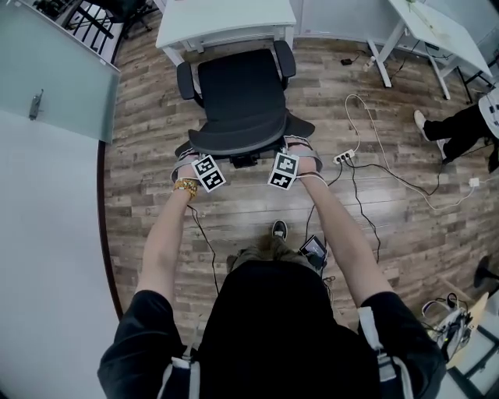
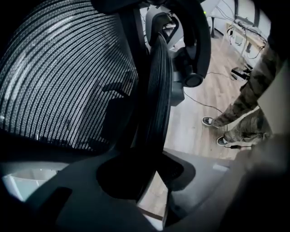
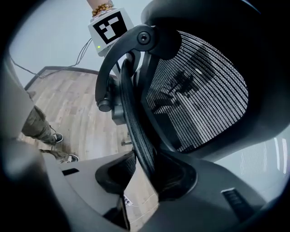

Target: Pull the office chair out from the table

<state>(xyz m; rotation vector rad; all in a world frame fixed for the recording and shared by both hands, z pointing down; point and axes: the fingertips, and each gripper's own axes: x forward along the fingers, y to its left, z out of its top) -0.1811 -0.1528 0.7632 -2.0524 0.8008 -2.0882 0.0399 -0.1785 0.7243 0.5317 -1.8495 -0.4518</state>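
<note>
My left tool (image 2: 149, 174) is clenched on the mesh rim of the backrest (image 1: 234, 139), and my right tool (image 3: 142, 179) bites the same rim further along. The office chair (image 1: 238, 97) stands on the wooden floor (image 1: 234, 210), its seat mostly clear and only its front edge near the white worktop (image 1: 226, 19). I judge the pull largely done, with a little backing out left.
</note>
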